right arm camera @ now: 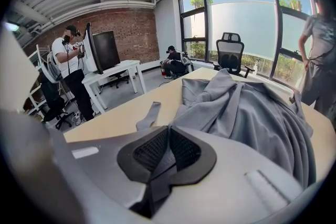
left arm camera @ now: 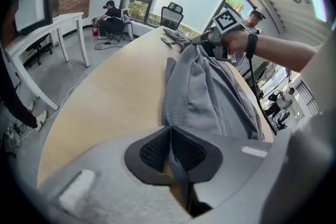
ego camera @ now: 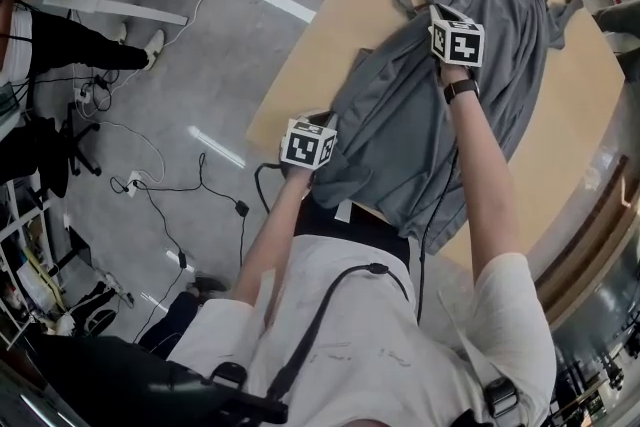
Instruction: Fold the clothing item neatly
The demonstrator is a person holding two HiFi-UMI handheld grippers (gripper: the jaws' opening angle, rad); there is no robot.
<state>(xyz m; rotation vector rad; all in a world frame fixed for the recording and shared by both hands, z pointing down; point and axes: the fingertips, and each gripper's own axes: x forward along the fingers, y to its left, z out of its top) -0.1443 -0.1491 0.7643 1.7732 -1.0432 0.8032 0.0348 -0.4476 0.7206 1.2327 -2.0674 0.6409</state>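
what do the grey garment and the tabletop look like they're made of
Grey garment: looks like a thin woven fabric, matte, perhaps cotton or a blend; it drapes in soft folds. Tabletop: pale wood-look surface, smooth and low-sheen, likely laminate or veneer; grain cannot be made out.

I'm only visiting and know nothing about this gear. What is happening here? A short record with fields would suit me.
place: room with a wooden table
item: grey garment, rumpled, lying on the table
left gripper: shut on the garment's cloth, near the person
right gripper: shut on the garment's cloth, farther up the table
folding: not yet neat
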